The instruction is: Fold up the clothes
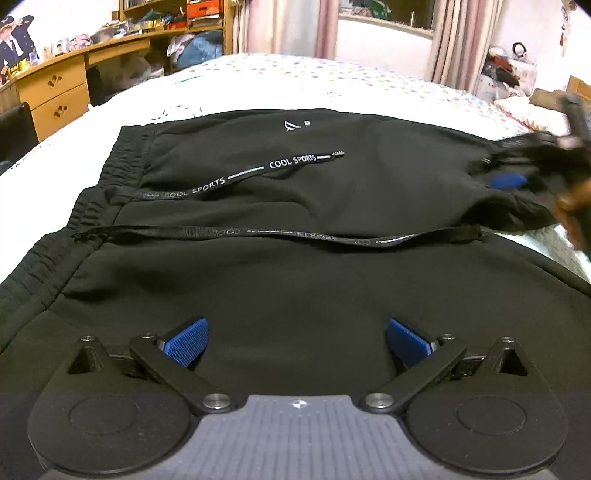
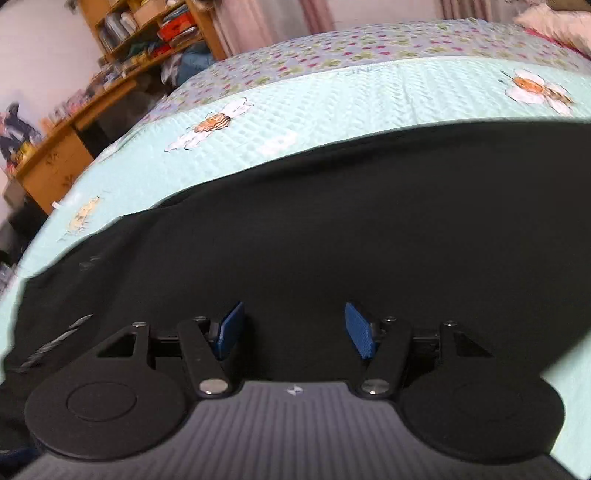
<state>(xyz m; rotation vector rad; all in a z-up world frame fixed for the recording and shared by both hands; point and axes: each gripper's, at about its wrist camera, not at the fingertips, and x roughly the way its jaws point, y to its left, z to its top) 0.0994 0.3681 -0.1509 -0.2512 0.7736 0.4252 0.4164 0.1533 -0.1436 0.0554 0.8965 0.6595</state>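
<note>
A black pair of sports trousers [image 1: 295, 273] lies flat on the bed, with its elastic waistband [image 1: 122, 162] to the left. Two drawstrings rest on top of it, one printed "COOL SPORTS" [image 1: 255, 170] and one plain black [image 1: 295, 234]. My left gripper [image 1: 295, 343] hovers open just above the near part of the cloth, nothing between its blue pads [image 1: 186, 343]. My right gripper [image 1: 517, 177] appears blurred at the garment's right end, beside a hand [image 1: 572, 218]. In the right wrist view that right gripper [image 2: 295, 330] stands open over the black cloth [image 2: 332, 221].
The bed carries a pale quilt with flower prints [image 2: 332, 99] and a spotted sheet [image 1: 295, 74]. A wooden desk with drawers [image 1: 55, 88] and cluttered shelves [image 1: 166, 18] stand at the left. A pillow [image 1: 528, 110] lies at the far right, with curtains [image 1: 458, 37] behind.
</note>
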